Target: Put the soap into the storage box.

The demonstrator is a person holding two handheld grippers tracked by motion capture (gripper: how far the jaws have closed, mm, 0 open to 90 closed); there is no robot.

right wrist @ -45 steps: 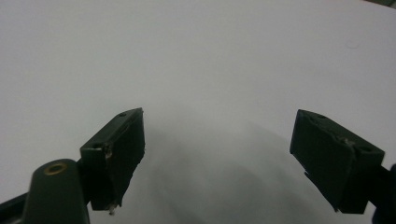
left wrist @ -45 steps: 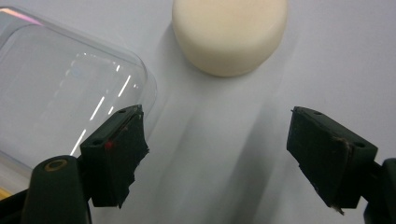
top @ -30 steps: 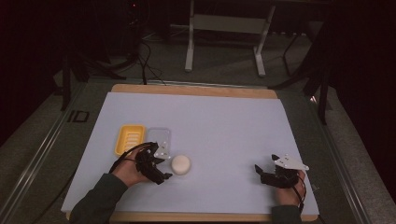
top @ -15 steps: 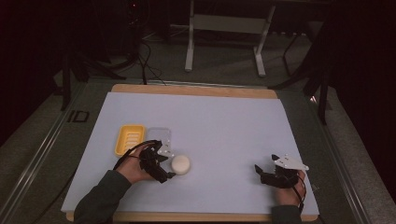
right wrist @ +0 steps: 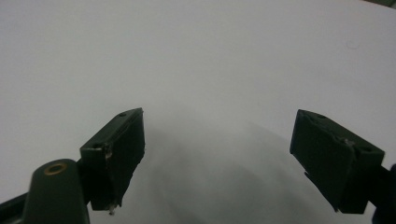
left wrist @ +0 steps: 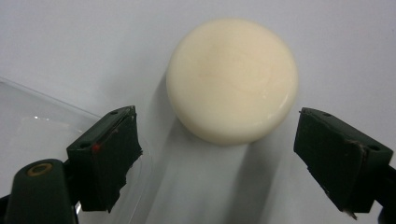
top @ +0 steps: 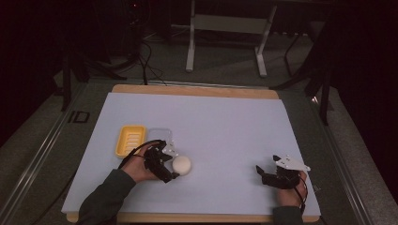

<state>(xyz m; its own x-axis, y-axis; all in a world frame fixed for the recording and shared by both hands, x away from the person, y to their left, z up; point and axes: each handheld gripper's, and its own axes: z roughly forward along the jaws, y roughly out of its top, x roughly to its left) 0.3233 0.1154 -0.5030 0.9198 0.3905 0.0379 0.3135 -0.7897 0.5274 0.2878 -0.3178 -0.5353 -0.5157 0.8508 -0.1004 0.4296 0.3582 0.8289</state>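
Note:
A round cream-white soap bar [top: 181, 165] [left wrist: 232, 79] lies flat on the pale table cover, front left of centre. My left gripper [top: 172, 164] [left wrist: 217, 158] sits just left of it. Its jaws have just been opening and now stand apart, clear of the soap, which lies a little beyond the fingertips. A clear plastic lid [top: 158, 136] [left wrist: 42, 121] lies under the left jaw's side, next to a yellow soap dish [top: 130, 139]. At the table's front right, my right gripper [top: 261, 172] [right wrist: 217, 161] rests open over bare cover, nothing between its jaws.
The pale cover [top: 220, 126] lies on a wooden table whose far edge [top: 192, 90] shows beyond it. Dark floor, cables and a metal stand's legs [top: 225, 42] lie past the table.
The left gripper's jaws have spread apart and let go of the soap bar, which now lies free on the cover. The right gripper has stayed where it was.

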